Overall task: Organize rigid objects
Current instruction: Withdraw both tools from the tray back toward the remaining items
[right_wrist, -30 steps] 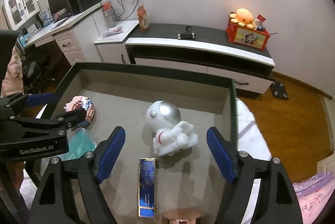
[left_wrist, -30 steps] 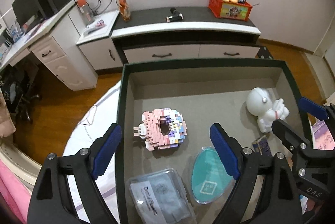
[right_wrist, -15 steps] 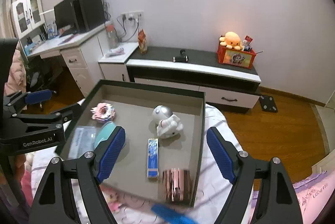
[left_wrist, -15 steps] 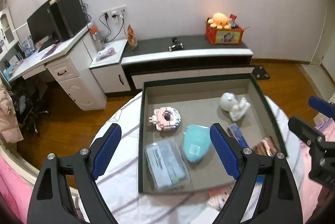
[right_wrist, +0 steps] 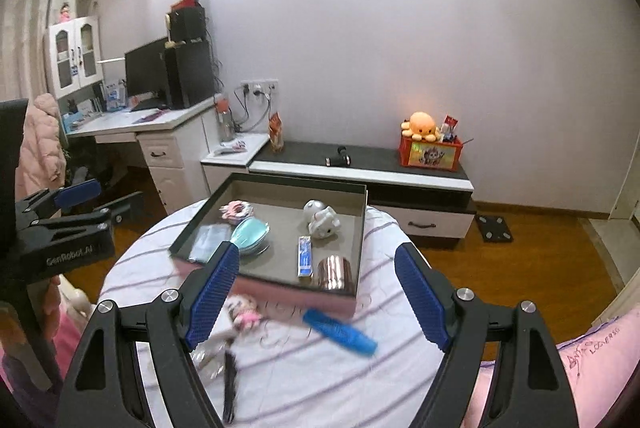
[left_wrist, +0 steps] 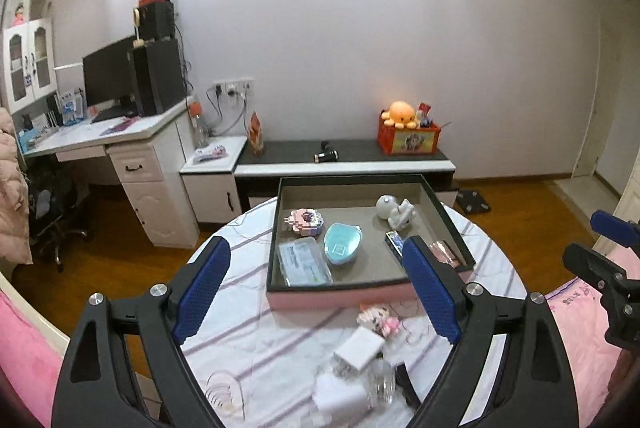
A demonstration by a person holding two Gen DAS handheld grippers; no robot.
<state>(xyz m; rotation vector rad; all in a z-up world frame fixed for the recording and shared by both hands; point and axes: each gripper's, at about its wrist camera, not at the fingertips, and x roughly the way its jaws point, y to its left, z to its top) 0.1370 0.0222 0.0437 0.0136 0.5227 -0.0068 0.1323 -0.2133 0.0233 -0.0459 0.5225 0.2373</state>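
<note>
Tongs on the left [left_wrist: 316, 288] are opening, nothing between them, high above the table [left_wrist: 256, 332]. Tray [left_wrist: 276, 260] on the table holds a block toy [left_wrist: 306, 221], clear case [left_wrist: 304, 263], teal case [left_wrist: 341, 242], and astronaut [left_wrist: 394, 211]. Right tongs [right_wrist: 316, 292] hang released, empty, over a blue brush [right_wrist: 340, 332].

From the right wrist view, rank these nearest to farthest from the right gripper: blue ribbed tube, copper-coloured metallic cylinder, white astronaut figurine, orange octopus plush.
1. Blue ribbed tube: on the striped tablecloth, just in front of the open jaws of the right gripper.
2. Copper-coloured metallic cylinder: near corner of the tray.
3. White astronaut figurine: mid-tray, farther back.
4. Orange octopus plush: on the red box against the wall.
</note>
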